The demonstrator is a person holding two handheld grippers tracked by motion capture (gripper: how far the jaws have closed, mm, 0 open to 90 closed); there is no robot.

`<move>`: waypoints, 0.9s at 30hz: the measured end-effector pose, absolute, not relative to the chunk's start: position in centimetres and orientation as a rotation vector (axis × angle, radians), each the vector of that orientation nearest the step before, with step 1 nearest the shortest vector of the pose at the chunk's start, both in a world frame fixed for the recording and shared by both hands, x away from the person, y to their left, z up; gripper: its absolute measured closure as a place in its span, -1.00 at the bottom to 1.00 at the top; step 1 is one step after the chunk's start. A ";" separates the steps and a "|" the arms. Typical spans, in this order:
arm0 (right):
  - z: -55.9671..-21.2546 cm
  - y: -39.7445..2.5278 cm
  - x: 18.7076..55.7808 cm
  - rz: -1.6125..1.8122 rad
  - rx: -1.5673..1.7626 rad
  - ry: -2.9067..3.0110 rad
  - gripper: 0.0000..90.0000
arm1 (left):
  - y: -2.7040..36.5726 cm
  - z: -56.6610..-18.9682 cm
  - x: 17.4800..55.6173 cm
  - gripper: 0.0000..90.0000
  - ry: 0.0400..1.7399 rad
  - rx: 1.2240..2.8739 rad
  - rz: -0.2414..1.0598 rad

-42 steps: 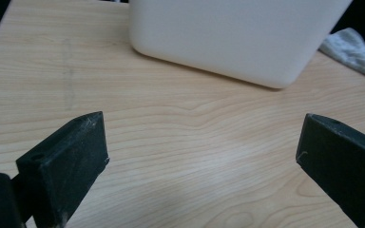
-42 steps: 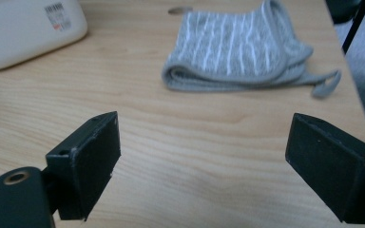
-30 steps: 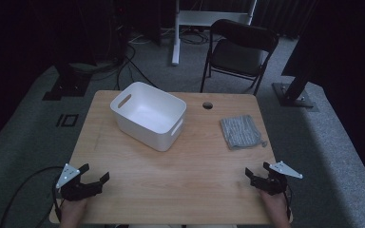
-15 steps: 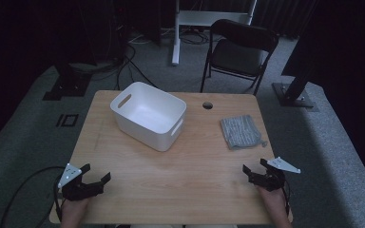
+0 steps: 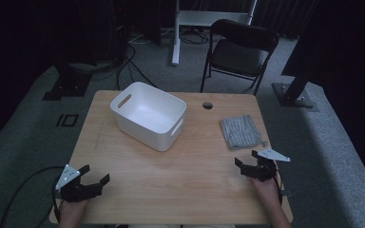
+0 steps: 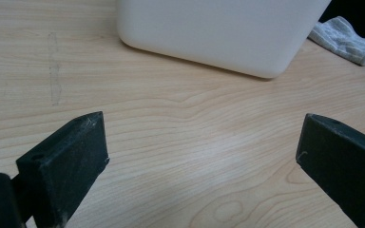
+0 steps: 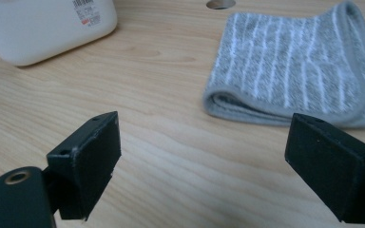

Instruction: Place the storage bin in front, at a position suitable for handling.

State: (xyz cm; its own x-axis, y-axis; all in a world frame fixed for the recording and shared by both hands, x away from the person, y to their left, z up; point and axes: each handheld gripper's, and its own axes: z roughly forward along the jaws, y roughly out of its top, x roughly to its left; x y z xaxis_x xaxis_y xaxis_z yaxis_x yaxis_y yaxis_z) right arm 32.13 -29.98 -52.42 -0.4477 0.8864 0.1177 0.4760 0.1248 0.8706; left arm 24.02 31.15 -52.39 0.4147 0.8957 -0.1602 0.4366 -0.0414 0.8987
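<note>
A light wooden table [image 5: 171, 166] stands on grey carpet [image 5: 24, 133] before a black folding chair [image 5: 240, 52]. It carries a white plastic bin [image 5: 148, 115] and a folded grey striped cloth [image 5: 240, 132]; the left gripper [image 5: 92, 183] and right gripper [image 5: 247, 161] rest with jaws released.

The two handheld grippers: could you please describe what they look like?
The left gripper and right gripper are matte black, each with two blocky rectangular jaws. Each carries a pale grey three-cornered plate on top. A black cable trails from the left one. A brass-coloured ringed hole shows beside a jaw in both gripper views.
</note>
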 end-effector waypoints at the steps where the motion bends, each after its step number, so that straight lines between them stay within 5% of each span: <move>1: -52.4 -29.8 32.4 1.269 1.308 1.983 -0.75 | 31.2 -52.4 24.0 -0.93 1.186 1.657 0.564; 27: -50.8 -24.6 37.0 1.346 1.233 2.048 -0.71 | 31.4 -52.6 23.9 -0.93 1.185 1.663 0.534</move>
State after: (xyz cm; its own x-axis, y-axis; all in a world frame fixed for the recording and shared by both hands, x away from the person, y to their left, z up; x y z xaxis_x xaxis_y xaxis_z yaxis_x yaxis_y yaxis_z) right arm 37.00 -24.62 -50.75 -0.5337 0.8349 0.1343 0.4545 0.1492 0.8782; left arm 23.91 31.44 -52.56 0.4258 0.8867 -0.1799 0.4526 -0.0366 0.8910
